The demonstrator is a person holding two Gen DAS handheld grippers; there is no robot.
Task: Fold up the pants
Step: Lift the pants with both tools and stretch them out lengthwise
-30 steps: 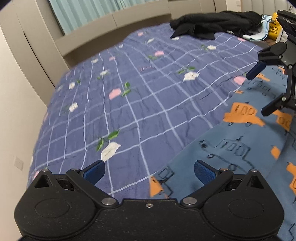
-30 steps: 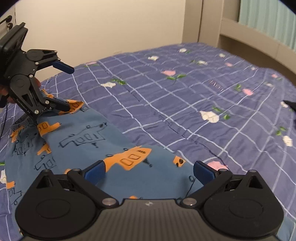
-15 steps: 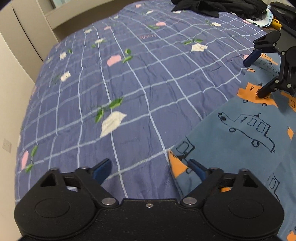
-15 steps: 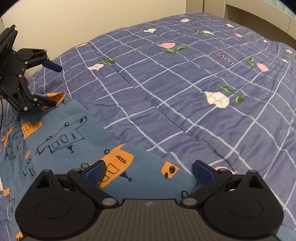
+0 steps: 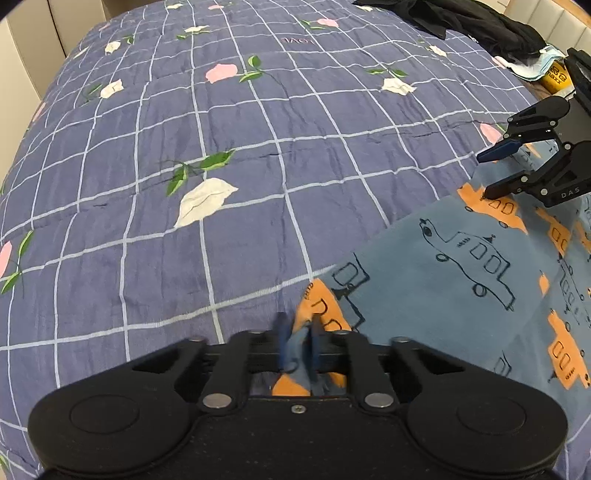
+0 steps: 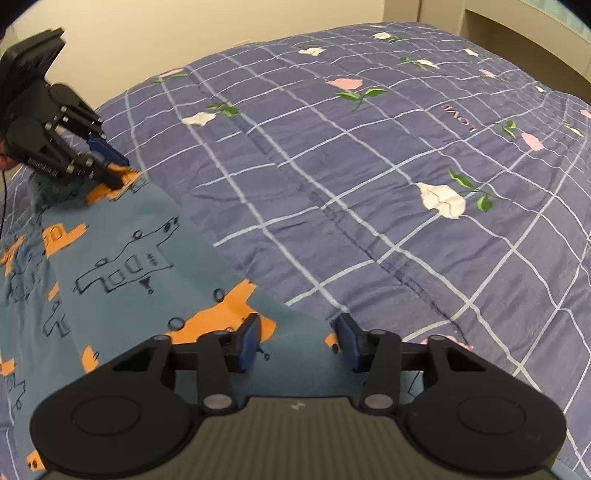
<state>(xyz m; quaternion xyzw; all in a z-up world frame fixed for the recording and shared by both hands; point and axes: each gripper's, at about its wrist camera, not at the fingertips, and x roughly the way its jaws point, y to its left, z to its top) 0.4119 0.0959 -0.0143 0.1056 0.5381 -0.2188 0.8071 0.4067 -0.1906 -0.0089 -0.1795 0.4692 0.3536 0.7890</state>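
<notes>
The blue pants point(image 5: 461, 280) with orange and outlined vehicle prints lie flat on the bed, also shown in the right wrist view point(image 6: 122, 258). My left gripper point(image 5: 297, 343) is shut on a corner of the pants' edge, with fabric bunched between its blue pads. It shows at the far left of the right wrist view point(image 6: 114, 166), pinching that corner. My right gripper point(image 6: 299, 341) is open, half closed, its fingers straddling the pants' other corner at the edge. It shows at the right of the left wrist view point(image 5: 491, 173), open over the fabric.
The purple checked quilt point(image 5: 221, 147) with flower prints covers the bed. A pile of black clothing point(image 5: 472, 22) and a yellow item point(image 5: 557, 74) lie at the far end. A cream wall point(image 6: 147, 33) and bed frame point(image 6: 517, 33) border the bed.
Both grippers came down to the pants' edge. The left gripper closed on the corner fabric. The right gripper's fingers narrowed around the other corner.
</notes>
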